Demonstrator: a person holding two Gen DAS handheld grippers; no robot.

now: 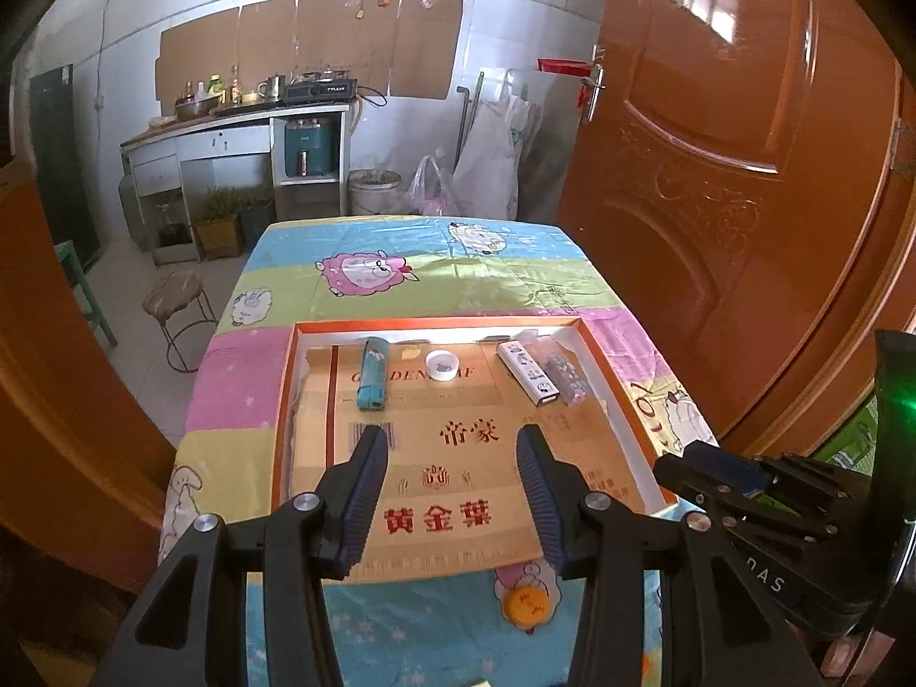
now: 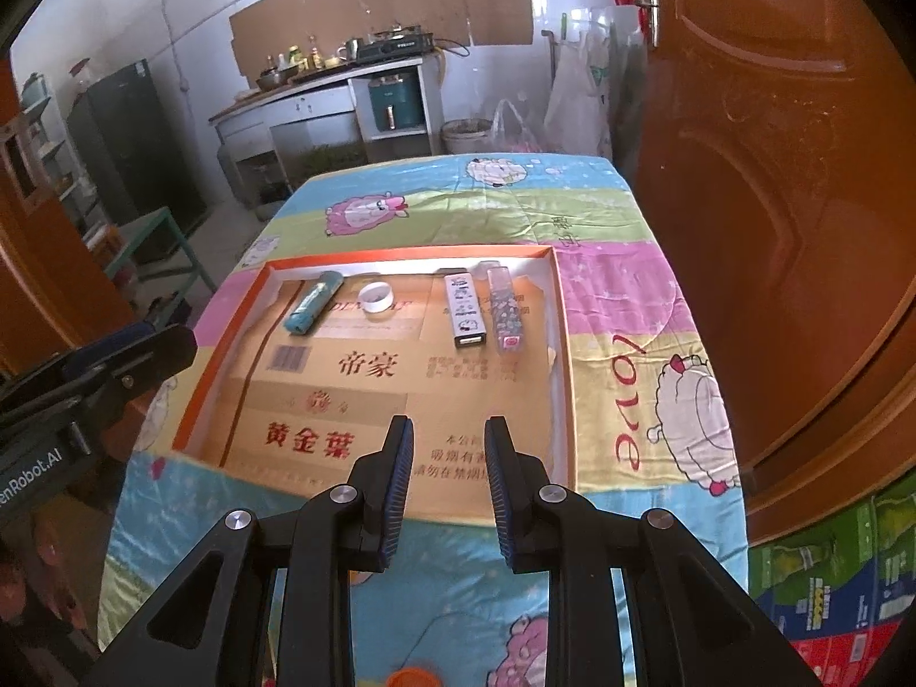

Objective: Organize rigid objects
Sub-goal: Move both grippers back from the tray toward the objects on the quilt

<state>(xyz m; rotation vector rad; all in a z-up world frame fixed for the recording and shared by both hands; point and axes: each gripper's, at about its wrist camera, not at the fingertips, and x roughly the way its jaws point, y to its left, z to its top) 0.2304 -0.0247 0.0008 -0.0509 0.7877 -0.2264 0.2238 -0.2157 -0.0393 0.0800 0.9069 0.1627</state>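
Rigid objects lie in a row along the far edge of the shallow orange-rimmed tray [image 2: 564, 343]: a blue lighter [image 2: 314, 302] near the far left corner, a small white cap [image 2: 376, 296] beside it, then a white lighter [image 2: 466, 310] and a patterned lighter [image 2: 505, 309] side by side toward the far right corner. An orange cap [image 1: 528, 602] sits on the tablecloth [image 2: 618, 297] off the tray's near edge; judging by the task, it likely goes next, best approached from above with the jaws straddling its rim. The left gripper [image 1: 452, 458] hangs released and empty over the tray's near half, tilted downward. The right gripper [image 2: 448, 446] hovers empty at the near edge, jaws narrowed yet gapped.
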